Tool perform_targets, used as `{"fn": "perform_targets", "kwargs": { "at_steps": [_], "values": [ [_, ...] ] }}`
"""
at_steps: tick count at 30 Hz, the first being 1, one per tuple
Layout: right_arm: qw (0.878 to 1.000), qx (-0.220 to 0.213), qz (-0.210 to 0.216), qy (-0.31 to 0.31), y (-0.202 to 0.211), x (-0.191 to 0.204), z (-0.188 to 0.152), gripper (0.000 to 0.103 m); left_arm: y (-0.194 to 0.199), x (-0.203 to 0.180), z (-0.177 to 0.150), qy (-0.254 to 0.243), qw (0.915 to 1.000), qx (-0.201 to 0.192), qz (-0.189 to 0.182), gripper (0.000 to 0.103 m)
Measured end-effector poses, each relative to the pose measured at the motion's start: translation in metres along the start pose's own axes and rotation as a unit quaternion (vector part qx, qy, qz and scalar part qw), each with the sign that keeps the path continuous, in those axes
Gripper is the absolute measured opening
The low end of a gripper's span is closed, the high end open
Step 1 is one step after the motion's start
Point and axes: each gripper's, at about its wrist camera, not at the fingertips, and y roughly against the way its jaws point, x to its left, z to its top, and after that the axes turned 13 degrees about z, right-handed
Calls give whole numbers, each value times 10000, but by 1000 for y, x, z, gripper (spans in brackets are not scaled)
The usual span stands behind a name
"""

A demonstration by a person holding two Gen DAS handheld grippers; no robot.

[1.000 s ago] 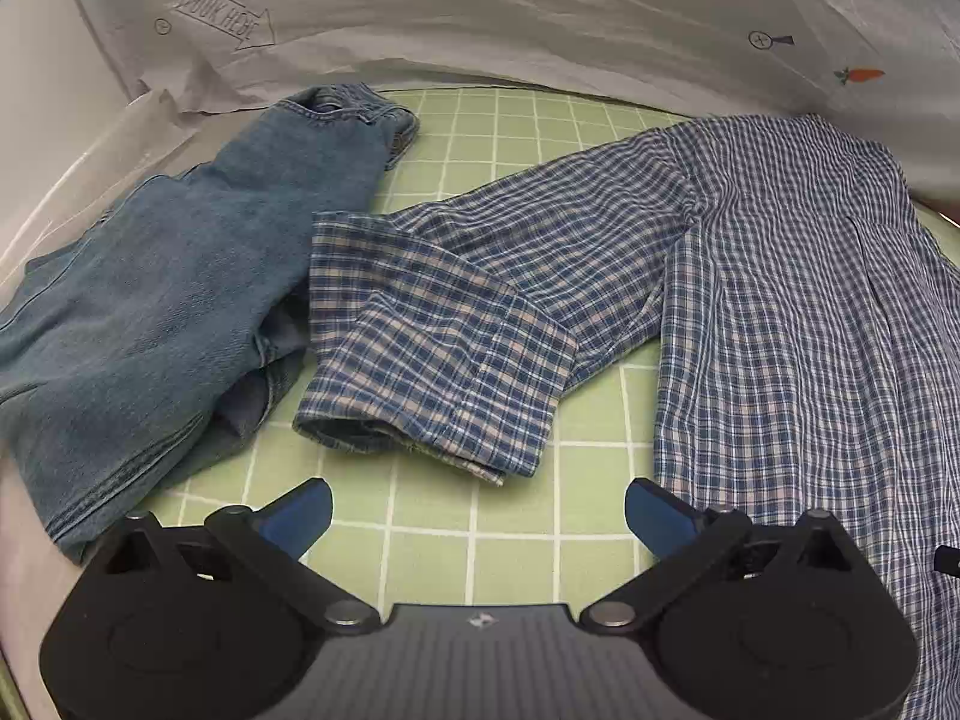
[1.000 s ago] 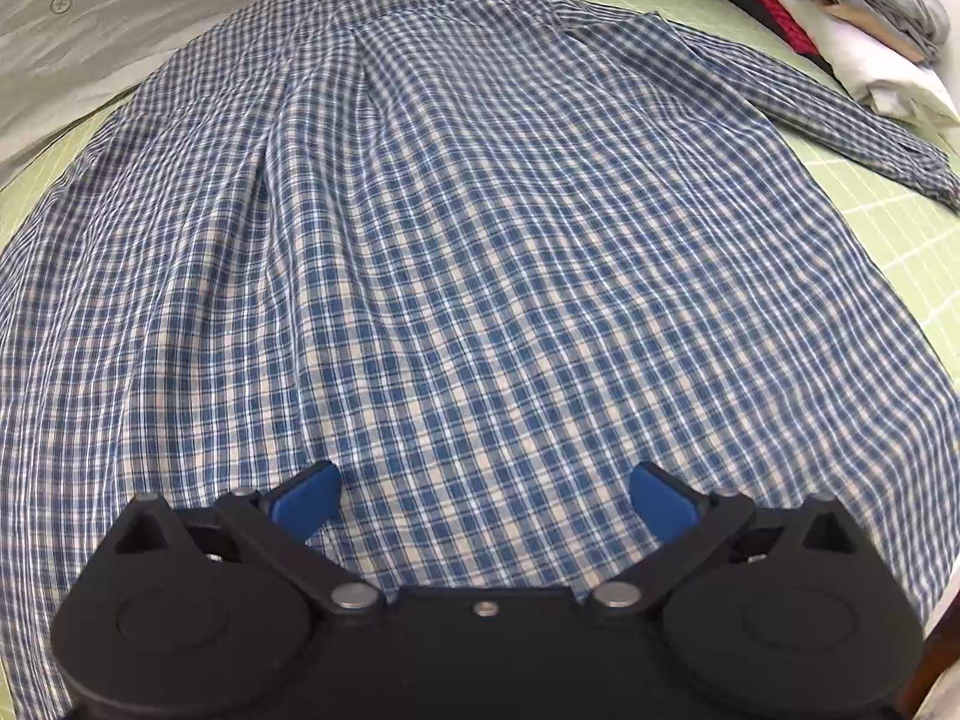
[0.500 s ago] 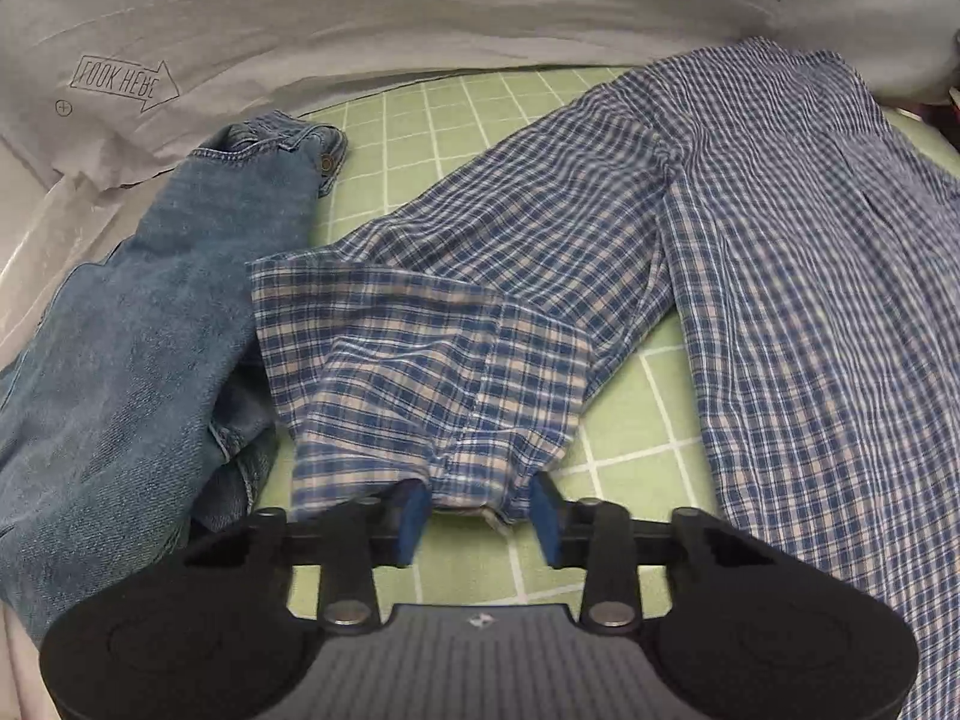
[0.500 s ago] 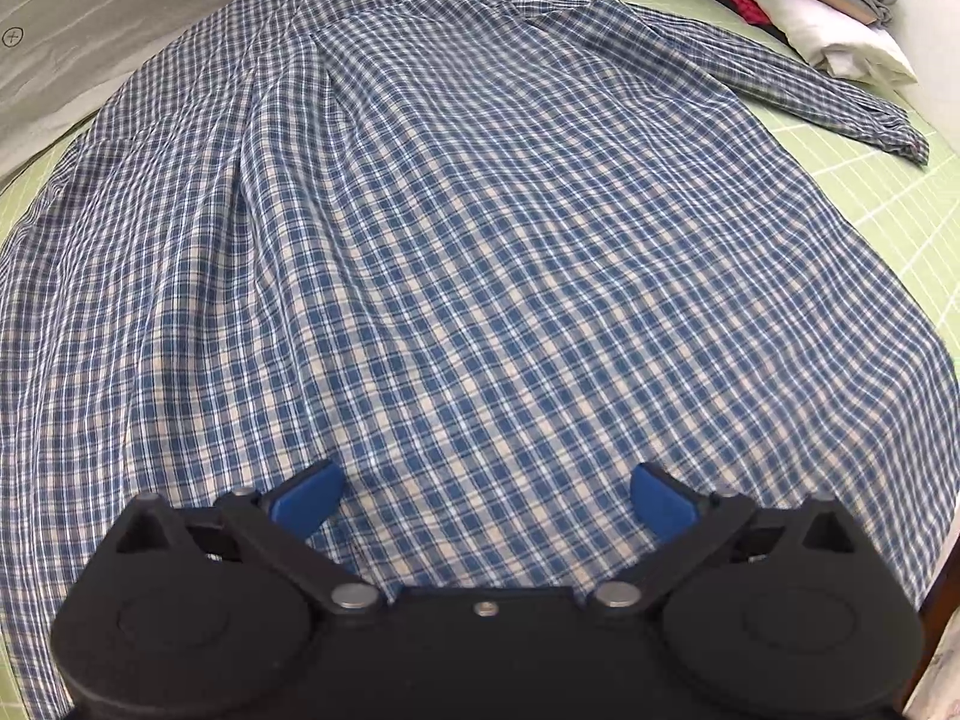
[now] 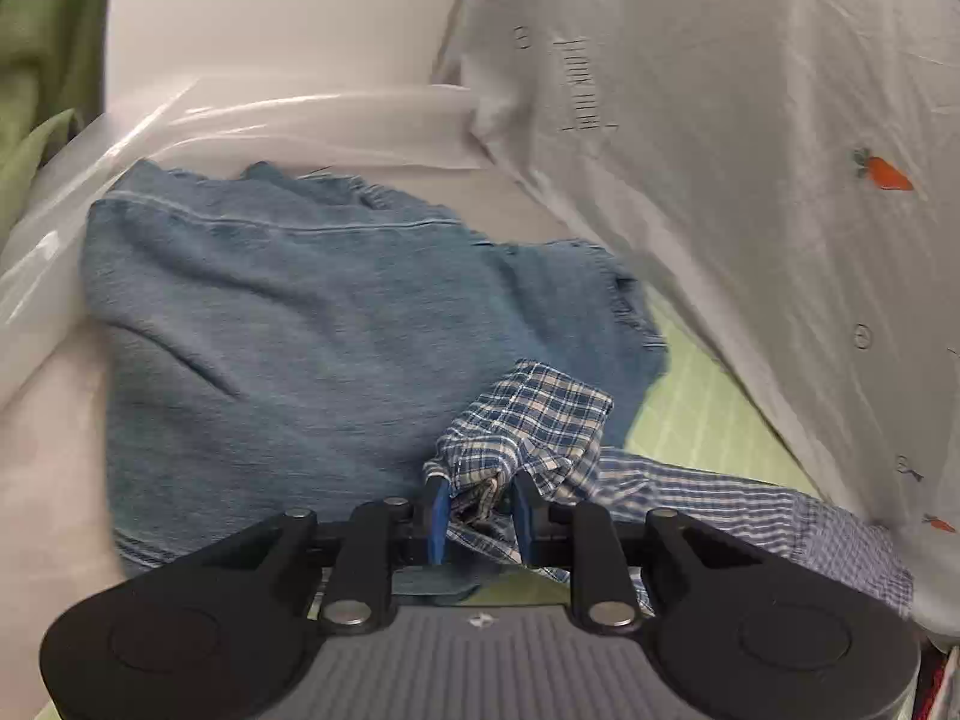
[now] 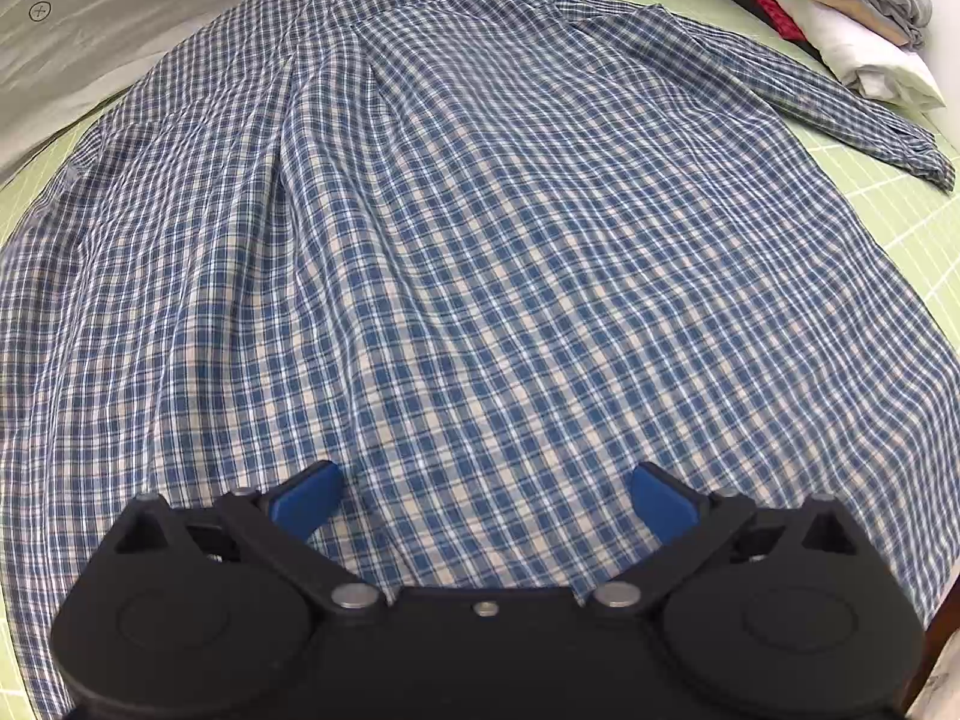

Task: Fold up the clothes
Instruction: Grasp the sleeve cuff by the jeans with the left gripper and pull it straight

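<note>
Green gridded tabletop under soft, even light

A pale printed sheet (image 5: 750, 192) with small carrots rises behind the green grid mat (image 6: 894, 204); a white wall (image 5: 270, 12) stands at upper left.

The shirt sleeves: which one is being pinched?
The sleeve cuff bunched over the blue jeans, clamped by the left gripper. The other sleeve lies flat near the folded white cloth, untouched.

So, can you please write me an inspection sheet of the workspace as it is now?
Surface: green grid mat.
Job's things: plaid shirt spread flat; its sleeve cuff lifted.
Clutter: jeans beside the cuff; folded clothes stack at the mat's edge.
Grippers: left gripper shut on the cuff; right gripper open over the shirt.
Cables: nothing seen.
Surroundings: white printed sheet; clear plastic.
</note>
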Motion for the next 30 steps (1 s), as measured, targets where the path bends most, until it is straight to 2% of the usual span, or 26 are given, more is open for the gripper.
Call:
{"fn": "perform_targets", "kwargs": {
  "at_steps": [1,2,3,5,10,15,17,18,19,21,22,23,26,30],
  "values": [
    [10000,0,3,6,0,0,0,103,0,6,2,157,9998,1,96,31],
    [10000,0,6,12,0,1,0,103,-1,13,4,314,9993,1,191,41],
    [10000,-1,6,9,0,1,0,103,-1,19,7,470,9985,2,287,48],
    [10000,-4,6,5,0,0,0,103,-1,32,11,783,9958,3,478,73],
    [10000,-14,15,17,-4,-2,1,103,9,14,17,79,9962,-553,663,77],
    [10000,-58,28,61,-6,2,3,103,-12,-11,21,-807,9952,-328,442,81],
    [9999,-63,39,85,-7,3,4,103,-21,-19,18,-969,9933,-185,604,81],
    [9999,-61,45,98,-7,4,5,103,-23,-18,17,-884,9937,-171,672,80],
    [9999,-60,51,111,-8,4,6,103,-25,-16,15,-775,9942,-167,724,78],
    [9999,-65,65,138,-8,4,6,103,-26,-10,13,-514,9958,-150,745,58],
    [9998,-67,72,152,-9,4,7,103,-26,-5,13,-353,9969,-136,696,36],
    [9998,-70,78,165,-9,4,7,103,-23,0,13,-223,9979,-135,600,21],
    [9996,-95,105,228,-10,5,7,103,-7,17,12,232,9984,-235,469,17],
    [9993,-157,140,318,-10,6,5,103,21,41,2,931,9951,-218,262,17]
  ]
}}
